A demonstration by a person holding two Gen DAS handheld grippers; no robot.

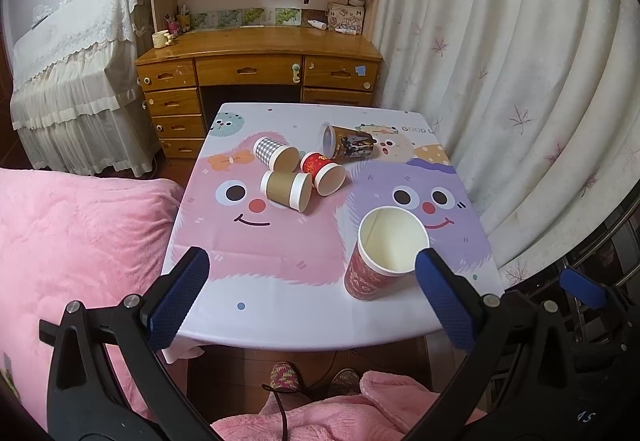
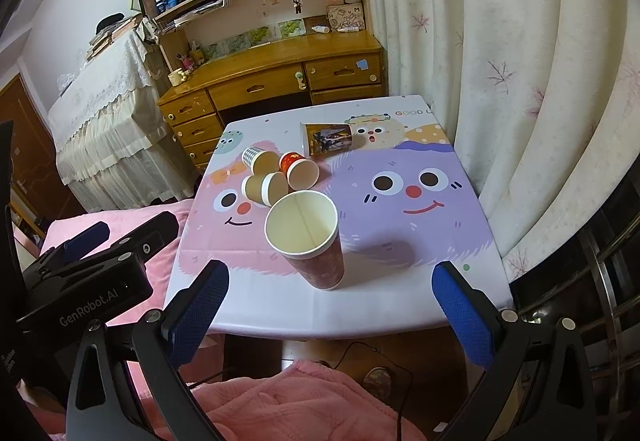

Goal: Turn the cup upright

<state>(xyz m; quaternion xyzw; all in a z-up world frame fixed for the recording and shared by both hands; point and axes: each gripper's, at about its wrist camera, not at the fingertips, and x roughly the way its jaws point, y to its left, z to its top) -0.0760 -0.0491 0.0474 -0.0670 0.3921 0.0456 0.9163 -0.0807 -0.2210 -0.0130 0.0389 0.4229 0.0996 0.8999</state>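
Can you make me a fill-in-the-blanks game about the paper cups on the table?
1. The big red cup near the table's front edge stands ____.
2. The number of cups lying on their sides is ____.
3. The checkered cup rests on the ____ monster's face on the tablecloth.
4. The left gripper and the right gripper both have their jaws ____.

Missing words: upright; four; pink; open

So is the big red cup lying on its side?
No, the big red cup stands upright on the table, its open mouth facing up.
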